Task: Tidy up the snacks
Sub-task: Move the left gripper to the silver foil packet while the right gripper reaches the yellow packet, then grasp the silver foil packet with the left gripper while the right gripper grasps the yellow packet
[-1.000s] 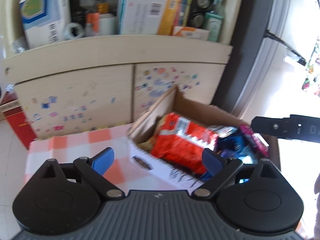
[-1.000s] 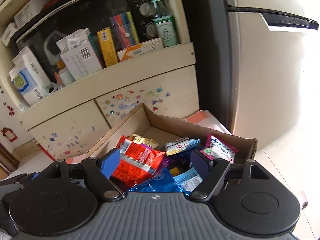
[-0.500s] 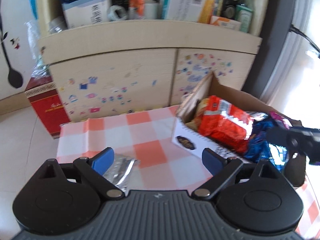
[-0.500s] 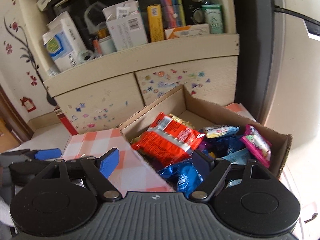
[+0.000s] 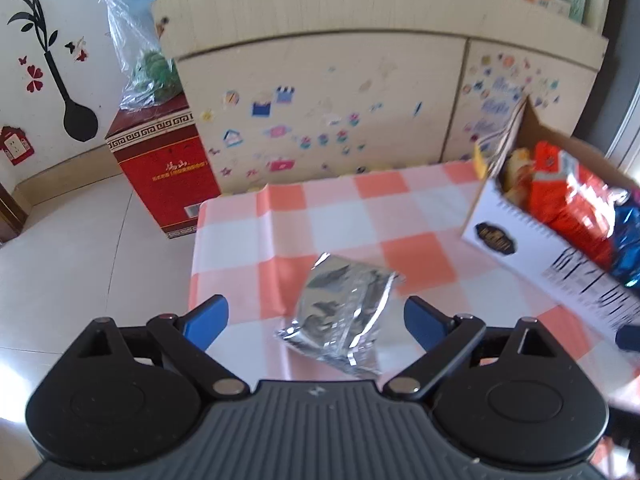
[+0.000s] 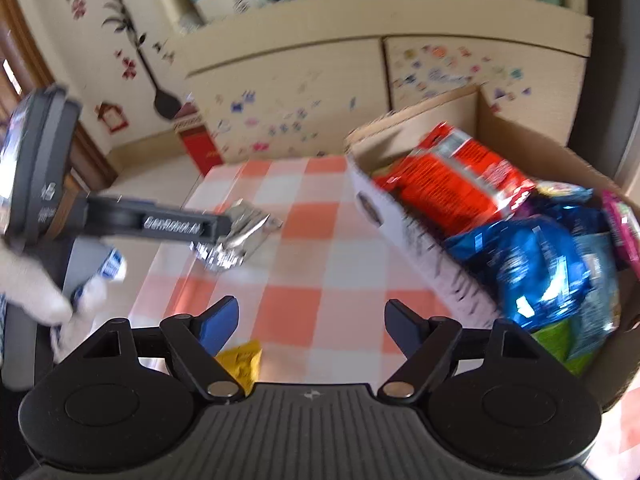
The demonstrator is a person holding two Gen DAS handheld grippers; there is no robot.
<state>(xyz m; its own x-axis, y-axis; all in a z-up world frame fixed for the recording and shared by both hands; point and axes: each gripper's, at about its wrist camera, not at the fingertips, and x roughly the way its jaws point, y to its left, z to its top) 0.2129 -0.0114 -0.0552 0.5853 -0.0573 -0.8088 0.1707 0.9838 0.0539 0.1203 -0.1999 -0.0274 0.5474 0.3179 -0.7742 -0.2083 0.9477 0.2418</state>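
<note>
The left gripper (image 5: pixel 314 318) is wide open and holds nothing. A silver snack bag (image 5: pixel 342 314) lies on the checked cloth (image 5: pixel 344 216) just ahead, between its fingers. The right gripper (image 6: pixel 310 318) is open and empty too. The snack box (image 6: pixel 400 216) sits to its right.

my left wrist view looks steeply down over the near left of the checked table (image 5: pixel 404 236), close above the silver packet (image 5: pixel 344 312). my right wrist view sits further right, aimed down at the table's near edge, the cardboard box (image 6: pixel 520 128) right. both share packet, box and far cabinet (image 5: pixel 360 92).
</note>
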